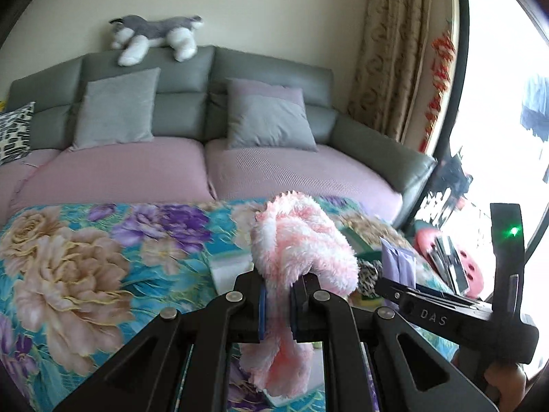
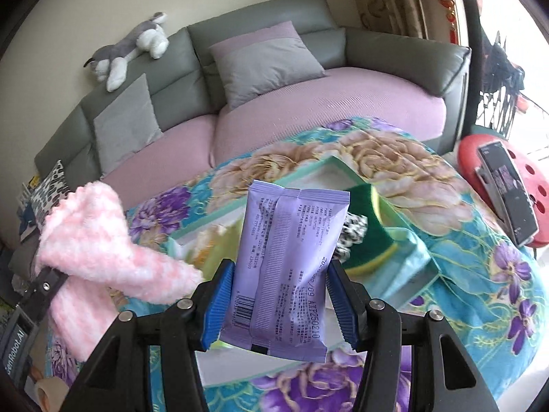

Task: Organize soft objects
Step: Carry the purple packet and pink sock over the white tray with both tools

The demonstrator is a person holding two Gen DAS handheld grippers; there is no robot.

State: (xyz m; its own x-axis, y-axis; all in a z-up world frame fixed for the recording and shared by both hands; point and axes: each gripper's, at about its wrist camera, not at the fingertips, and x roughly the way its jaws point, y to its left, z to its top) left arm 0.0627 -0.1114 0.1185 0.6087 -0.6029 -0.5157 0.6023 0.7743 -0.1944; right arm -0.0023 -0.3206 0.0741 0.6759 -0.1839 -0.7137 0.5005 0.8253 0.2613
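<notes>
My left gripper (image 1: 277,304) is shut on a fluffy pink-and-white cloth (image 1: 302,240) and holds it above the floral-covered table (image 1: 85,261). The cloth also shows at the left of the right wrist view (image 2: 96,240). My right gripper (image 2: 278,295) is shut on a purple tissue pack (image 2: 291,267), held upright above a teal box (image 2: 405,240). The box holds a green-and-yellow sponge (image 2: 367,237) and a black-and-white patterned item (image 2: 353,230). The pack and the right gripper show at the right of the left wrist view (image 1: 398,261).
A grey sofa (image 1: 267,68) with pink seat covers and grey cushions (image 1: 116,110) stands behind the table. A plush husky (image 1: 154,36) lies on its back. A red stool (image 2: 535,185) with a dark device stands at the right by the window.
</notes>
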